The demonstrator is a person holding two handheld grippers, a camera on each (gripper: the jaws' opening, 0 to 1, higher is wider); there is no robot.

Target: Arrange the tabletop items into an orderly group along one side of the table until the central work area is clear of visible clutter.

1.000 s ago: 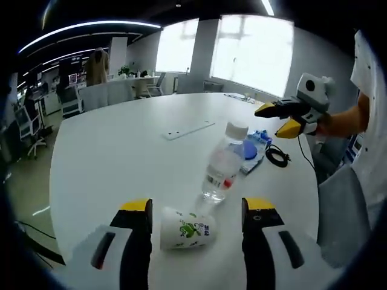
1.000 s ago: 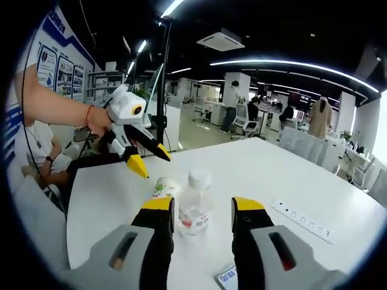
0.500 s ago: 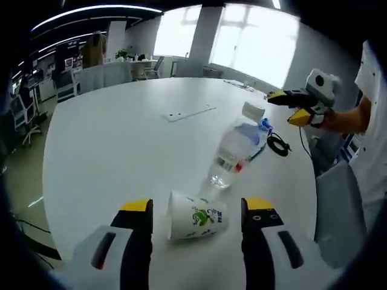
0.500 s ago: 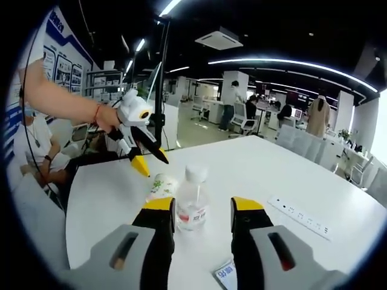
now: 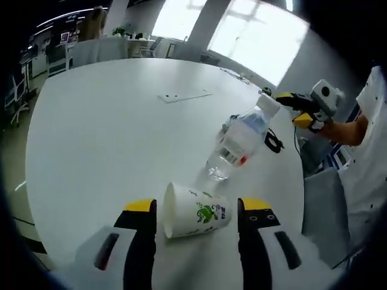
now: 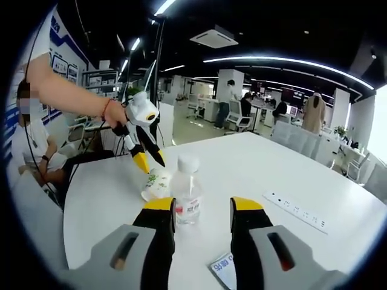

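Observation:
A white paper cup (image 5: 196, 212) with a green print lies on its side on the white table (image 5: 109, 139), between the tips of my open left gripper (image 5: 196, 208); the jaws stand apart from it. Beyond the cup stands a clear water bottle (image 5: 239, 144) with a white cap. In the right gripper view the bottle (image 6: 186, 194) is just ahead of my open right gripper (image 6: 203, 206), near its left jaw. Behind it lies the cup (image 6: 156, 185), with the left gripper (image 6: 149, 160) coming down over it, jaws apart. The right gripper (image 5: 290, 109) hovers past the bottle's cap.
A white power strip (image 5: 184, 95) (image 6: 296, 211) lies further out on the table. A black cable (image 5: 273, 142) coils by the table edge behind the bottle. A blue-and-white packet (image 6: 222, 266) lies near my right gripper's jaws. Chairs and a seated person (image 6: 33, 151) line the table's side.
The left gripper has come down and forward, so the cup now sits between its jaw tips. The right gripper has edged closer to the bottle. Both stay open.

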